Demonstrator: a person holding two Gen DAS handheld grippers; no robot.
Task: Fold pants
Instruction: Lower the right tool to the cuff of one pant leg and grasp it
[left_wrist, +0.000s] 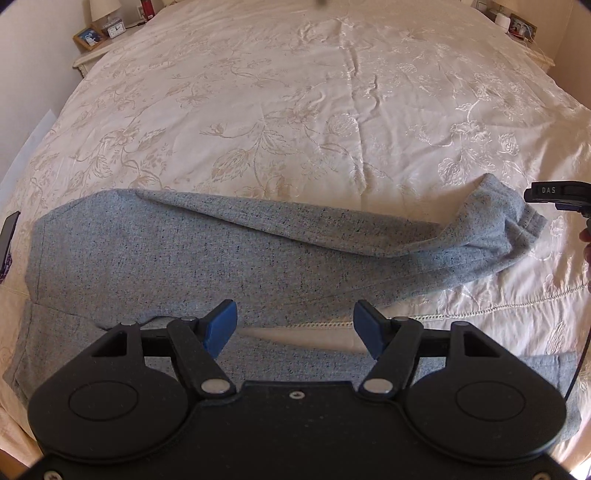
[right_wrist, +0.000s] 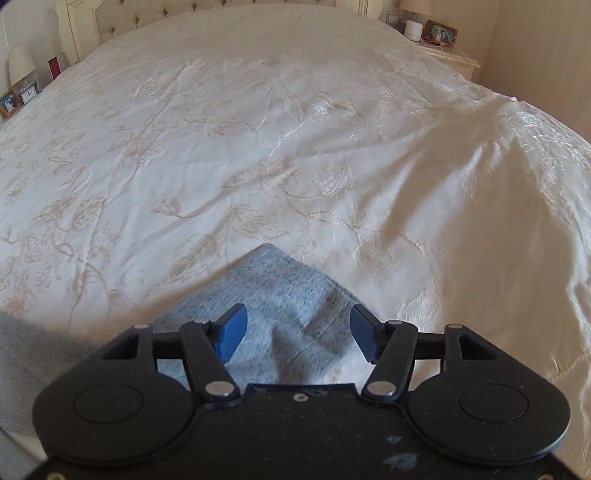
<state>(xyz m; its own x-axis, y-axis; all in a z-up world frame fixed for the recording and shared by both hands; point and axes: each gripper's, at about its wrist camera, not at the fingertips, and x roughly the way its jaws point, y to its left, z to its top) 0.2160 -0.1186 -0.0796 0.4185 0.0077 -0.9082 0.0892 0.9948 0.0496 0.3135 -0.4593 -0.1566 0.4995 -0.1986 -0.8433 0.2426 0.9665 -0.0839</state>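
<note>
Grey speckled pants (left_wrist: 177, 254) lie across the near part of the cream bedspread (left_wrist: 295, 92), waist to the left, one leg running right to a bunched cuff (left_wrist: 517, 225). A second leg lies nearer, under my left gripper (left_wrist: 294, 325), which is open and empty above the gap between the legs. My right gripper (right_wrist: 295, 332) is open and empty just above the grey cuff end (right_wrist: 280, 295). The right gripper also shows at the right edge of the left wrist view (left_wrist: 561, 195), beside the cuff.
A nightstand with a lamp, clock and photo frame (left_wrist: 99, 33) stands at the bed's far left; another nightstand (right_wrist: 443, 48) stands far right. A dark phone-like object (left_wrist: 9, 229) lies at the left edge. The headboard (right_wrist: 122, 18) is at the far end.
</note>
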